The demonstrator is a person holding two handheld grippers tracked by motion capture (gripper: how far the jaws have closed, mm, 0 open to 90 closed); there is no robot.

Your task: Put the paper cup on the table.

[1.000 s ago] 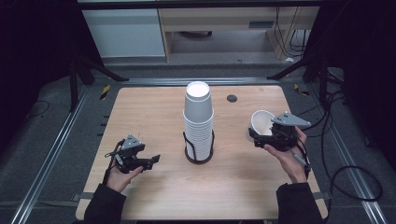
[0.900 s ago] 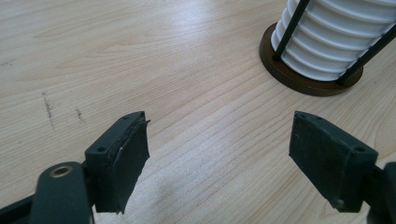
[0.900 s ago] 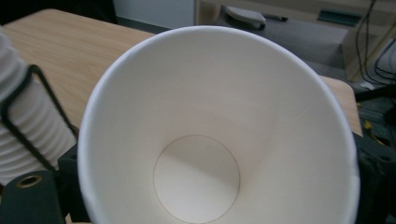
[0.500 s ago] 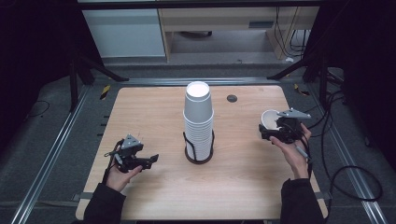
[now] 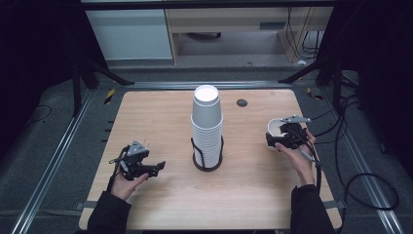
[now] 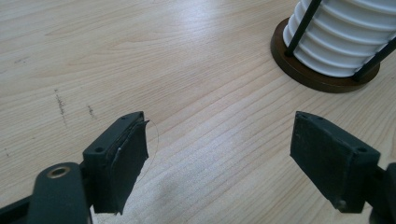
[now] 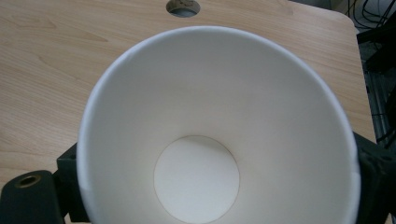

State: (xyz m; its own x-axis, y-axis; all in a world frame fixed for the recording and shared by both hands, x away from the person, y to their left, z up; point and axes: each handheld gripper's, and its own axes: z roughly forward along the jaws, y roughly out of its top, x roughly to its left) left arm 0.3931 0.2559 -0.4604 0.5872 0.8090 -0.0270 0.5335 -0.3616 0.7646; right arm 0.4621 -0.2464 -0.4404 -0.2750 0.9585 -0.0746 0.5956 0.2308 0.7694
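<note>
That white paper cup [image 7: 217,135] clamped in the right gripper [image 5: 284,137] at 3 o'clock looks light and crushable, so hold it gently by the sidewall.

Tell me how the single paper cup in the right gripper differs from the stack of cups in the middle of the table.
The single paper cup is mouth-up, its empty inside open to view; the cup stack is upside down, bases up. The single cup is clamped in the right gripper near the table's right edge; the stack stands untouched at the centre in a dark wire holder. The single cup is low; the stack is tall. Both are plain white paper.
</note>
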